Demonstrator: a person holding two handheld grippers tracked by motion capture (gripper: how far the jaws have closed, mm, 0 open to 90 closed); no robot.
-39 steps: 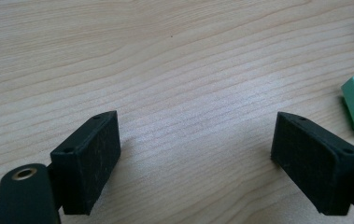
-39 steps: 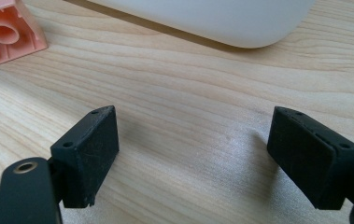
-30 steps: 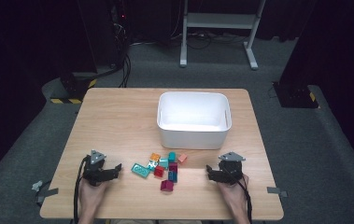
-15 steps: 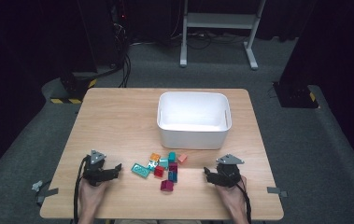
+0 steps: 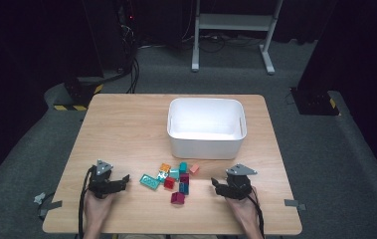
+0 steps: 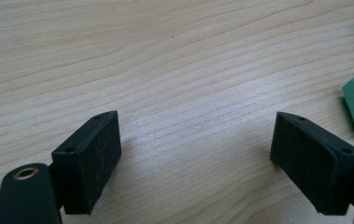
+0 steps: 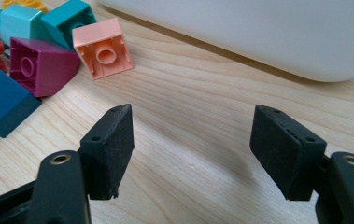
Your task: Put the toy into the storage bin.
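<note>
Right hand-held gripper [image 5: 219,185] stands wide, jaws just closing a little on nothing — we see the toy blocks [image 5: 176,178] at its nine o'clock, nearer than the equally empty, open left hand-held gripper [image 5: 125,180].

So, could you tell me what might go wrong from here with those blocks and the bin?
The blocks lie bunched and touching, so the open right gripper could nudge neighbours while taking one. The peach block lies close to the white bin, leaving little room for a jaw.
</note>
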